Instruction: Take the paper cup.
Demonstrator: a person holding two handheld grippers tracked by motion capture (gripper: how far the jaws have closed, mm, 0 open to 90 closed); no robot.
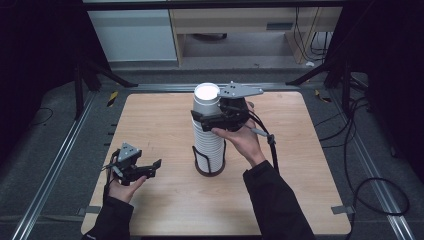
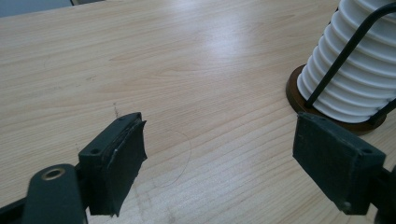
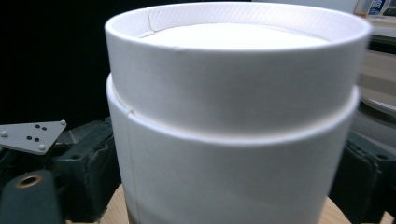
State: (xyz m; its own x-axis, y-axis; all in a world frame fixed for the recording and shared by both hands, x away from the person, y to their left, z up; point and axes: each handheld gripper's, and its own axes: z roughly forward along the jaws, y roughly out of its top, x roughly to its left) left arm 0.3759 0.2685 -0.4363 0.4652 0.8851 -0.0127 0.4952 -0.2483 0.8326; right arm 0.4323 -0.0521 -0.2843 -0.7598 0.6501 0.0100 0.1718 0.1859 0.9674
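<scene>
From the high view, a tall stack of white paper cups (image 1: 208,131) stands in a wire holder (image 1: 209,165) mid-table, and the right gripper (image 1: 218,119) clasps the top cup (image 1: 206,98) near its rim. The left gripper (image 1: 141,169) hovers low, well apart.

The left gripper view shows its jaws spread wide over bare table (image 2: 163,70) — holding nothing.

The right gripper view adds what the high view cannot: two nested rims, so a pull might lift two cups — or crush the wall.
</scene>
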